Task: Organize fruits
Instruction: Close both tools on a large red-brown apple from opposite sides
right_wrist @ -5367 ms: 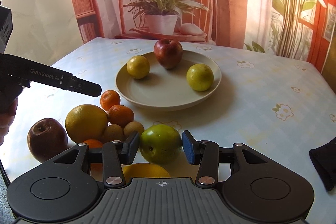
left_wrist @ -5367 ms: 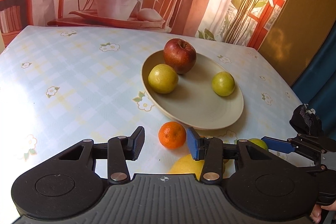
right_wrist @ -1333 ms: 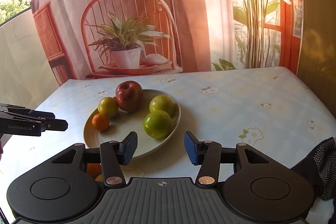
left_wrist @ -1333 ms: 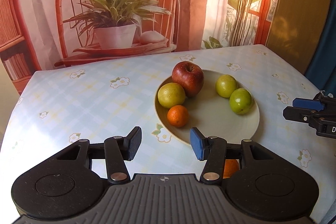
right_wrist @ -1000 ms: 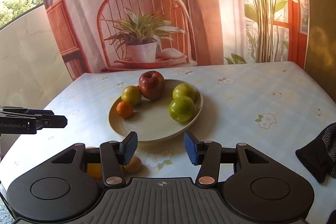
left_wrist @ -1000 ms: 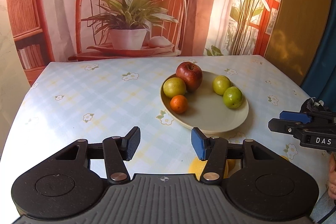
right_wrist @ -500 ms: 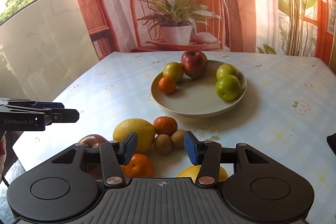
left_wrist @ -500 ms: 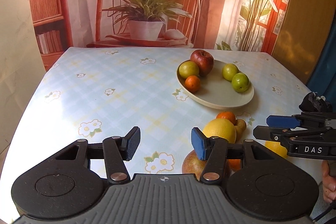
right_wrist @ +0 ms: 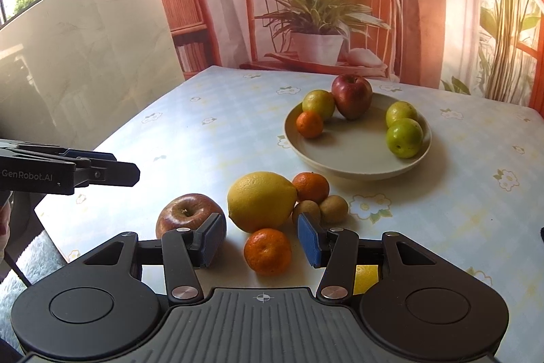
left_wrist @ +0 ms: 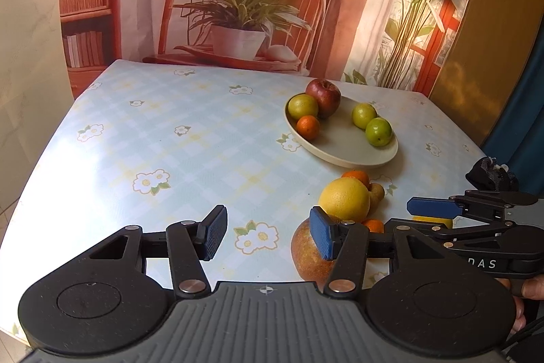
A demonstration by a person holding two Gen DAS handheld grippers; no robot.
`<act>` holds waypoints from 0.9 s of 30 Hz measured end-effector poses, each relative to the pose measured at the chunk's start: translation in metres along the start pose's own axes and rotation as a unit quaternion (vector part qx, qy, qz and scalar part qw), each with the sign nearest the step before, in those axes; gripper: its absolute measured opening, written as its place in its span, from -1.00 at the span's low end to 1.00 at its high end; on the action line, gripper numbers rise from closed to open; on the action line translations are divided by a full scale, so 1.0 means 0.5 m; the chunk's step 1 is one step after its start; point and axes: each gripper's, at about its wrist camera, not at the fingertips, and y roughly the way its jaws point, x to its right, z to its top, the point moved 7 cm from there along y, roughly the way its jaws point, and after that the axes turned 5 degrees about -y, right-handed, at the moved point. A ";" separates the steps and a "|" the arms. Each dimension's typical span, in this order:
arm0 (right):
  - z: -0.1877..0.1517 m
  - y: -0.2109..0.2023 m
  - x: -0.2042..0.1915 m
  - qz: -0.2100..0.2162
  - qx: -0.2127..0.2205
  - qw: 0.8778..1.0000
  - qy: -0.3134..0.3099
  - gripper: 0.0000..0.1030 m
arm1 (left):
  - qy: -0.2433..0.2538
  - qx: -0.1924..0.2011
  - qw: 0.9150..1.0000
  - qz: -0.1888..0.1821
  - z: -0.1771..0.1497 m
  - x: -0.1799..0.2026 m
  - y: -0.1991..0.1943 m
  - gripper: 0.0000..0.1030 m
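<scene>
On the counter (right_wrist: pixel 210 138), a tangerine (right_wrist: pixel 267 251) sits before our right gripper (right_wrist: pixel 261 243), fingers spread and empty like the left's (left_wrist: pixel 268 234). We have pulled back from the plate (right_wrist: pixel 357 170), now holding five fruits; loose ones remain.

Beige plate (right_wrist: pixel 343 170) holds five fruits; loose pile near it: red apple (right_wrist: pixel 185 213), lemon (right_wrist: pixel 261 201), mandarin (right_wrist: pixel 268 251).

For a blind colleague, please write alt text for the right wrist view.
The right tongs stand open and empty above a mandarin on a flowered tablecloth, beside a large lemon and a red apple. Behind, a plate holds five fruits.
</scene>
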 end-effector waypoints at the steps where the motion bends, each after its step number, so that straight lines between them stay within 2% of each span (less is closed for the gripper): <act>1: -0.002 0.000 -0.004 0.002 -0.002 1.000 -0.001 -0.11 | 0.001 0.000 1.000 -0.003 0.000 0.001 0.001 0.09; 11: -0.039 0.032 -0.054 0.043 -0.055 0.997 -0.023 -0.11 | -0.010 -0.035 0.999 -0.027 -0.008 -0.005 0.047 0.07; 19: -0.049 0.059 -0.078 0.084 -0.072 0.993 -0.036 -0.11 | -0.033 -0.053 0.996 -0.066 -0.012 0.007 0.066 0.07; 24: -0.052 0.080 -0.083 0.090 -0.077 0.992 -0.043 -0.11 | -0.041 -0.066 0.993 -0.085 -0.012 0.015 0.086 0.05; 25: -0.053 0.083 -0.084 0.091 -0.078 0.992 -0.044 -0.11 | -0.046 -0.069 0.993 -0.089 -0.014 0.015 0.090 -0.01; 26: -0.054 0.086 -0.084 0.091 -0.078 0.992 -0.045 -0.11 | -0.052 -0.074 0.991 -0.094 -0.015 0.014 0.096 -0.15; 27: -0.055 0.089 -0.084 0.090 -0.078 0.992 -0.047 -0.11 | -0.059 -0.080 0.990 -0.100 -0.017 0.012 0.101 -0.19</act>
